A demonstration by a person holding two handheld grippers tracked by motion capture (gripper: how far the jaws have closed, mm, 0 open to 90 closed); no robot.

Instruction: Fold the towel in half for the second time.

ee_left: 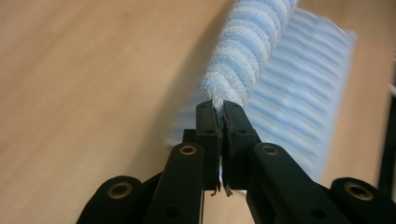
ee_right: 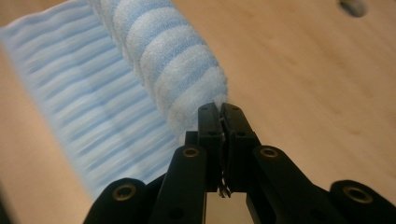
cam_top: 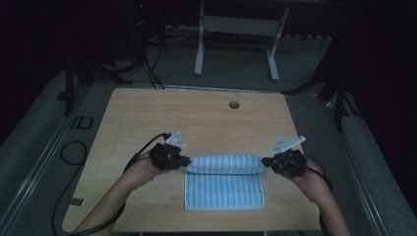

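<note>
Both tongs, left (cam_top: pixel 183 161) and right (cam_top: pixel 268 162), pinch opposite ends of the towel (cam_top: pixel 225 183), likely keeping its roll even across the desk (cam_top: pixel 147 113).

Forearms reaching in over the near edge, the left gripper (cam_top: pixel 184 160) and right gripper (cam_top: pixel 267 162) face each other, jaws pressed together.

High view overlooks the table (cam_top: pixel 147 113); tool views share the towel (ee_left: pixel 247 51) close-up.
</note>
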